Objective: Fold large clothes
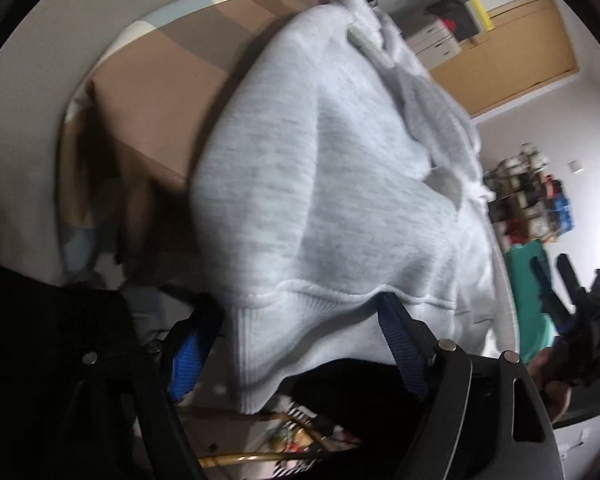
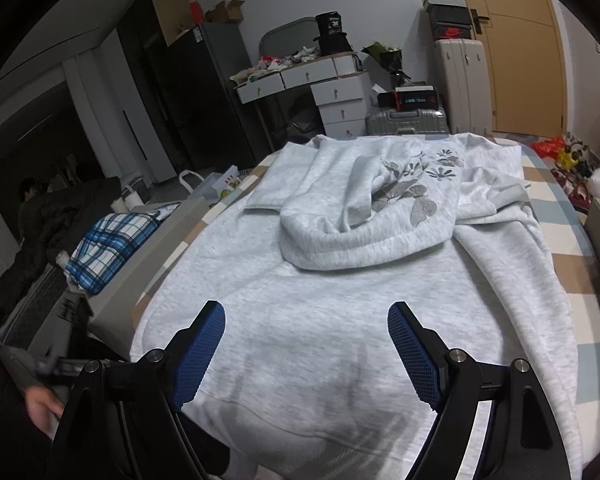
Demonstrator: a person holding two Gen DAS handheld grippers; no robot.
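A light grey sweatshirt (image 2: 320, 272) lies spread on the bed, its embroidered upper part (image 2: 420, 184) folded back onto the body. My right gripper (image 2: 306, 308) hovers open over the lower body of the garment, with nothing between its blue pads (image 2: 204, 352). In the left wrist view the sweatshirt (image 1: 320, 160) fills the frame. Its ribbed hem (image 1: 268, 344) hangs loosely between the jaws of my left gripper (image 1: 298, 308), which stand wide apart. The cloth drapes over the right finger (image 1: 400, 340), and neither pad presses on it.
The bed has a checkered brown, white and blue sheet (image 2: 580, 280). A blue plaid cloth (image 2: 112, 244) lies beside the bed on the left. Beyond the far end stand suitcases (image 2: 404, 120), a cluttered desk with drawers (image 2: 332, 92) and a wooden door (image 2: 516, 60). A hand (image 2: 40, 404) shows at lower left.
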